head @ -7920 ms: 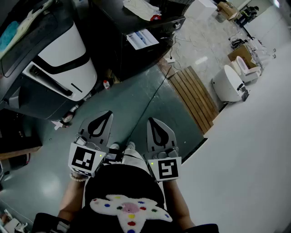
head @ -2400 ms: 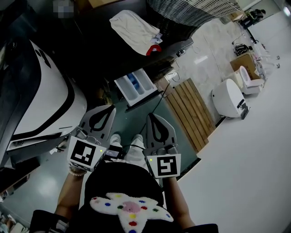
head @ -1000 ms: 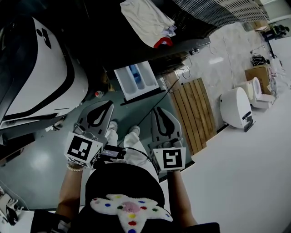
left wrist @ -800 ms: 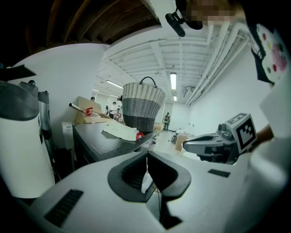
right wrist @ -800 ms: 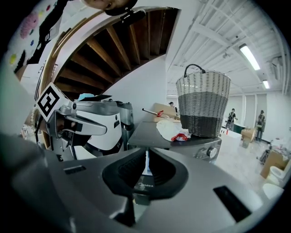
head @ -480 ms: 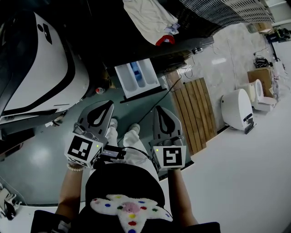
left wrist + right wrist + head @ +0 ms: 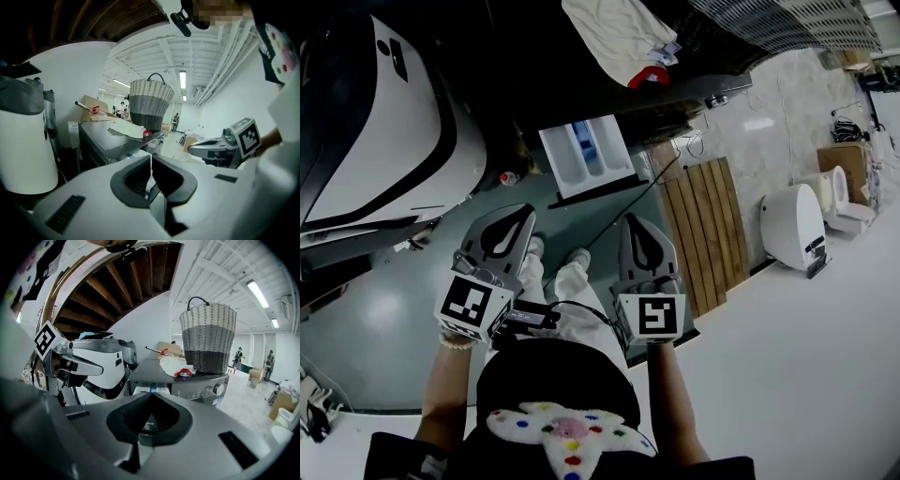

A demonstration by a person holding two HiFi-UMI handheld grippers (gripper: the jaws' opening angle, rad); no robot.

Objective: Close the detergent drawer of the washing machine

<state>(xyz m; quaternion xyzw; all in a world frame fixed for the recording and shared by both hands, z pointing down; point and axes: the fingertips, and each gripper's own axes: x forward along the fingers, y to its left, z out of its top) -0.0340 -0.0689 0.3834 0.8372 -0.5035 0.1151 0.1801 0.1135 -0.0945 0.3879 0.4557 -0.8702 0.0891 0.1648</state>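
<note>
Both grippers are closed and empty: the left gripper (image 7: 523, 214) and right gripper (image 7: 635, 223) have their jaws pressed together. They are held side by side above the person's legs, as they were a second ago. At 12 o'clock from them, well apart, the white detergent drawer (image 7: 586, 159) juts from the dark washing machine (image 7: 572, 94), out as far as before. A blue insert shows among its compartments. Bare green floor (image 7: 553, 220) lies between. On the machine top rest a white cloth (image 7: 614, 33) and, at 1 o'clock, a wicker basket (image 7: 769, 23). Wooden slats (image 7: 708, 230) lie at 2 o'clock and a white appliance (image 7: 384, 131) stands at 10 o'clock.
</note>
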